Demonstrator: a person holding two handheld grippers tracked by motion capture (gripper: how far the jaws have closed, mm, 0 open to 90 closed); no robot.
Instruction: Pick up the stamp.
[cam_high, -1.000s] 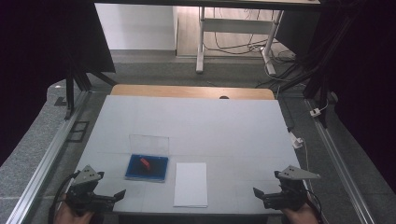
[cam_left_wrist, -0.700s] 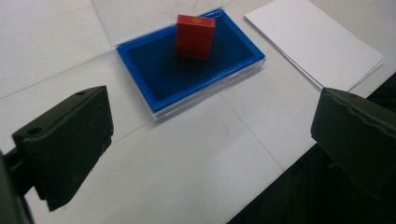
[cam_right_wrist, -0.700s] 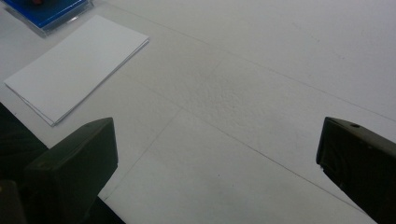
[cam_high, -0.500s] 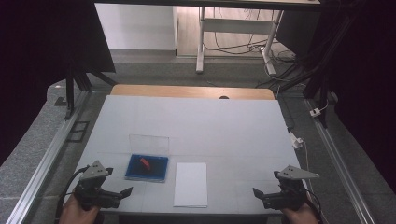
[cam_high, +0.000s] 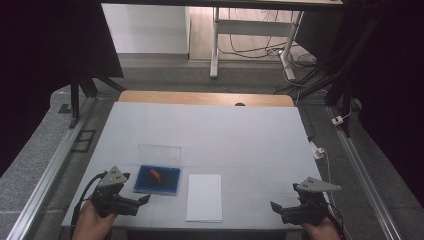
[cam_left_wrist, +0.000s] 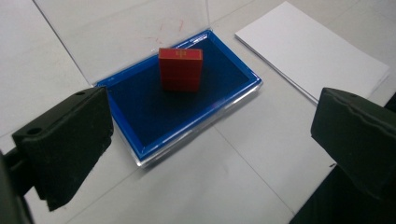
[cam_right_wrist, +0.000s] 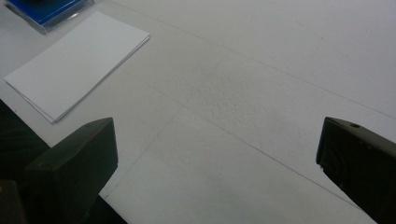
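While the wide white table (cam_high: 240, 135) spreads before me, a white paper sheet (cam_high: 204, 197) lies just right of the blue-lined clear plastic case (cam_left_wrist: 187, 109); its small red block (cam_left_wrist: 180, 68) stands upright inside; my left gripper (cam_high: 131, 206) hovers near, jaws released; my right gripper (cam_high: 286, 210) gapes too.

This is a lab or recording studio set up for filming table work. A white table (cam_high: 210, 135) stands in a frame of aluminium rails (cam_high: 47, 177) on a grey speckled floor (cam_high: 30, 165), with black curtains (cam_high: 45, 45) hung on both sides and black stand legs (cam_high: 82, 87) at the corners. Behind it loose cables (cam_high: 260, 47) lie on the floor under a white metal bench frame (cam_high: 250, 30), and a white plug connector (cam_high: 317, 150) sits at the table's right edge.
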